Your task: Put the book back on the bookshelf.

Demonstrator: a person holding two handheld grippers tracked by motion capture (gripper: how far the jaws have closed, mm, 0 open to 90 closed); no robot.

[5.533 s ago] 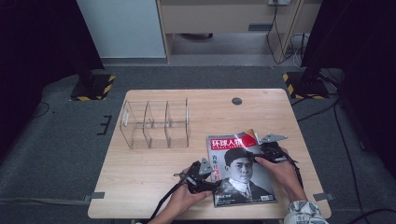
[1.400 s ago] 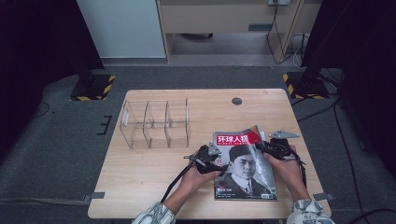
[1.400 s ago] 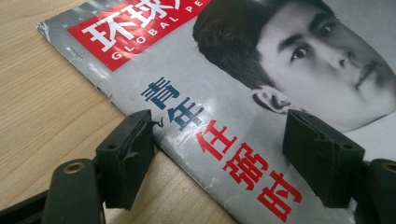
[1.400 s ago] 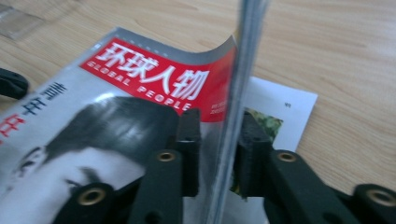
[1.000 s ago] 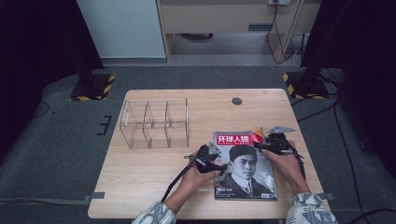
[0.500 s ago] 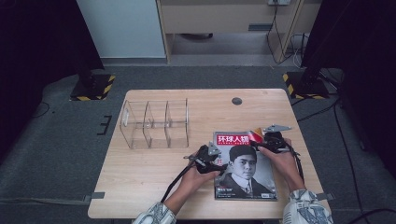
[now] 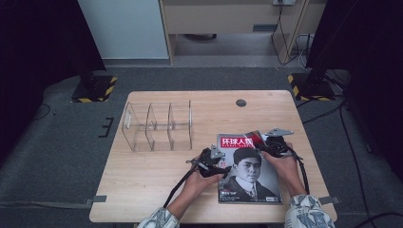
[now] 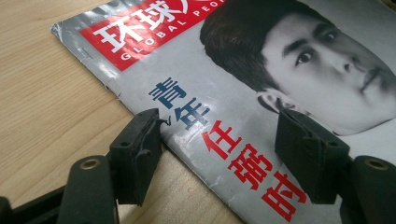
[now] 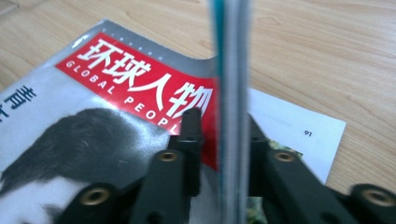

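A magazine with a red title band and a portrait cover lies flat on the wooden table, right of centre. My left gripper is open at its spine edge. In the left gripper view one jaw rests on the wood beside the spine and the other over the cover. Its jaws have just narrowed slightly. My right gripper is at the magazine's far right corner. Its jaws have just been closing, and it is shut on a raised sheaf of pages, seen edge-on above the cover.
A clear acrylic organiser with three compartments stands at the table's left centre. A round black grommet sits near the far edge. A printed inner page lies exposed under the raised corner. The table's right edge is close beside my right hand.
Since the oldest frame the magazine has shifted slightly to the right and my left gripper has moved up to its spine edge. The right gripper stays at the far corner, where pages stand raised.
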